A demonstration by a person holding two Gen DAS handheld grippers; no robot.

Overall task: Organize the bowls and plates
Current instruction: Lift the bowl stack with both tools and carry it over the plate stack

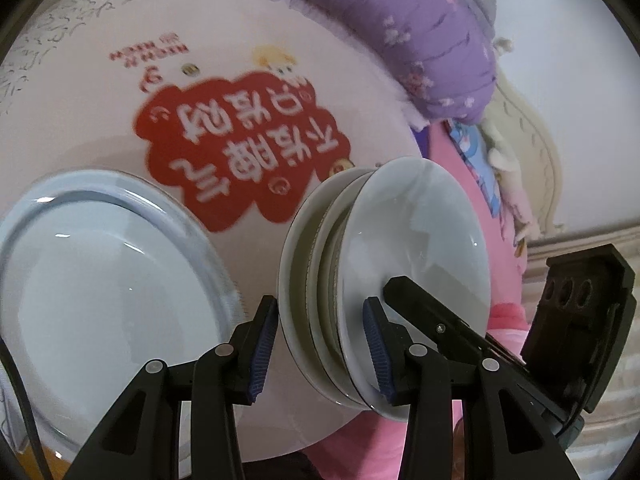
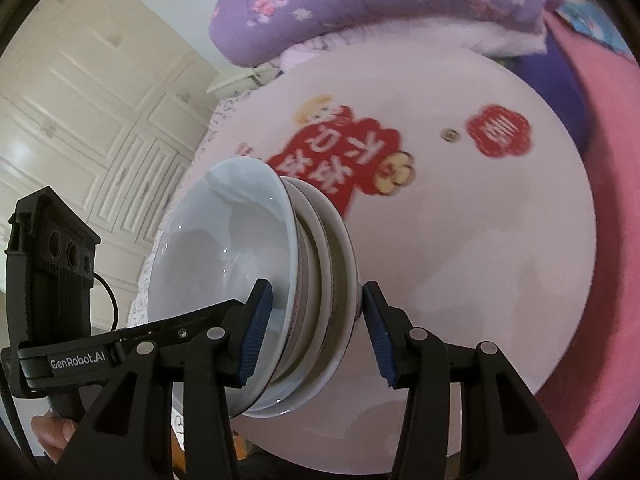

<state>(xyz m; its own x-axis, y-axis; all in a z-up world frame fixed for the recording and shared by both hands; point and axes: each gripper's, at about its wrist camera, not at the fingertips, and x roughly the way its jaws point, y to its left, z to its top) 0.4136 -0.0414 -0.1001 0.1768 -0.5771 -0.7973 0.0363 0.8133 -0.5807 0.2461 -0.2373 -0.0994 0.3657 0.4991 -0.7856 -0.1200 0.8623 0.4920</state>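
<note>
A stack of white bowls (image 1: 384,280) stands on the round pink table (image 1: 100,128); it also shows in the right wrist view (image 2: 256,292). My left gripper (image 1: 320,348) straddles the stack's rim, one blue pad inside the top bowl, the other outside; the outer pad stands a little off the rim. My right gripper (image 2: 316,328) straddles the opposite rim the same way, with a gap at the outer pad. A pale blue plate (image 1: 104,296) lies flat to the left in the left wrist view.
The table top (image 2: 480,260) has red printed stickers (image 1: 240,152). A purple quilt (image 2: 380,4) and pink bedding (image 2: 600,240) lie behind it. White cupboard doors (image 2: 80,120) stand at the left in the right wrist view.
</note>
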